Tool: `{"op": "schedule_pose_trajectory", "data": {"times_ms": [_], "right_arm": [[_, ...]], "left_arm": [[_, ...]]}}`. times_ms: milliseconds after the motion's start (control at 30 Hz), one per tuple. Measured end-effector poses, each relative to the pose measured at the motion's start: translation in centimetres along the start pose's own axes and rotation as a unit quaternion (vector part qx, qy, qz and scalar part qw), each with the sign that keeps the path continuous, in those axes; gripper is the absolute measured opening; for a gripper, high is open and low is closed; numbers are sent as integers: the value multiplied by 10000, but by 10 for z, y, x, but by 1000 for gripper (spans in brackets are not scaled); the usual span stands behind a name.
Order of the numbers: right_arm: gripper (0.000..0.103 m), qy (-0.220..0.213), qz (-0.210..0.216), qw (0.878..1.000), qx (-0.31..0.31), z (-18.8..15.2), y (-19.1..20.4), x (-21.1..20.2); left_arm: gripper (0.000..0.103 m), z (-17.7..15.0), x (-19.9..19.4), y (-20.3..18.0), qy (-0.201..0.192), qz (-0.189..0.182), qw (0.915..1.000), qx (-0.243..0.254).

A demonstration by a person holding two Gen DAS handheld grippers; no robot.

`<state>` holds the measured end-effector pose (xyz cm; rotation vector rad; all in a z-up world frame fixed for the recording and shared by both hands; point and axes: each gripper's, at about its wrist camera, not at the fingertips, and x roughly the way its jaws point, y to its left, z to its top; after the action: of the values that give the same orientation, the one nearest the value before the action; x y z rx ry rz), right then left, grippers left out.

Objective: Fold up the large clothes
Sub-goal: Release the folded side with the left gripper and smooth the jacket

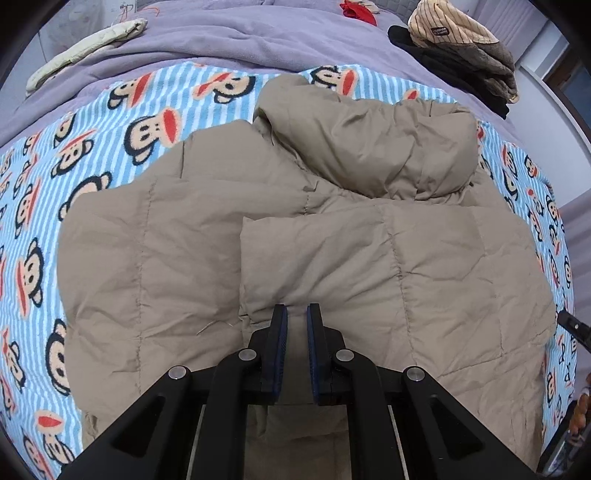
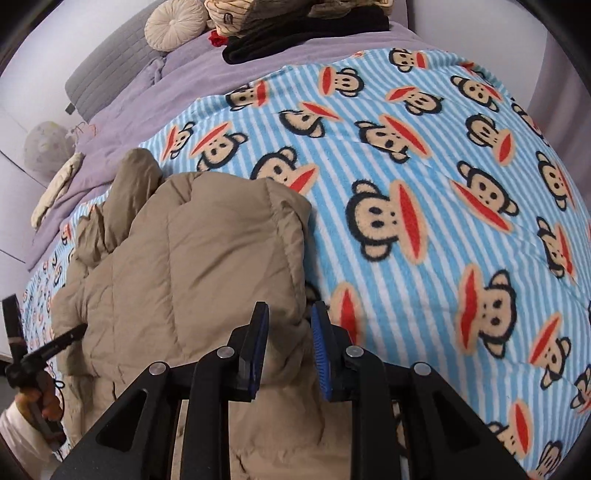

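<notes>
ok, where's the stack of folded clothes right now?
The stack of folded clothes sits on the purple blanket at the bed's far end, top right in the left wrist view, beyond the tan puffer jacket.

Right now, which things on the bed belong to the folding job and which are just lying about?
In the job:
- tan quilted puffer jacket
- left gripper, shut on its near edge
- right gripper, shut on its near fabric
- blue striped monkey-print blanket under it

Lying about:
- pile of striped and dark clothes
- cream padded garment
- round cream cushion
- red cloth
</notes>
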<state>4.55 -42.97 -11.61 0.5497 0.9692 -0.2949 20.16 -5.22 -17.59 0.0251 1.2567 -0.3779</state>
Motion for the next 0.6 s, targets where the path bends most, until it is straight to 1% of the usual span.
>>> {"op": "schedule_pose_trajectory", "data": {"times_ms": [167, 200, 233, 367, 467, 500, 533, 600], "right_arm": [[25, 278, 192, 9992, 191, -21, 0, -6], [28, 316, 219, 9990, 225, -23, -1, -7], [28, 341, 238, 9988, 243, -25, 0, -9], [28, 433, 329, 9983, 218, -32, 6, -16], [29, 521, 400, 9977, 177, -38, 13, -23], [34, 546, 414, 9975, 157, -39, 15, -24], [42, 554, 417, 9975, 134, -41, 17, -26], [47, 564, 440, 9974, 78, -45, 21, -31]], "left_arm": [[12, -9, -30, 1, -106, 96, 9999, 2], [12, -12, -35, 0, -101, 138, 9999, 0], [12, -16, -39, -2, -90, 184, 9998, -8], [12, -35, -58, -10, -81, 219, 9997, -109], [12, -52, -71, -17, -68, 336, 9994, -87], [12, -56, -75, -20, -71, 392, 9992, -55], [12, -61, -79, -22, -80, 405, 9991, -43], [12, -70, -86, -25, -93, 322, 9994, -70]]}}
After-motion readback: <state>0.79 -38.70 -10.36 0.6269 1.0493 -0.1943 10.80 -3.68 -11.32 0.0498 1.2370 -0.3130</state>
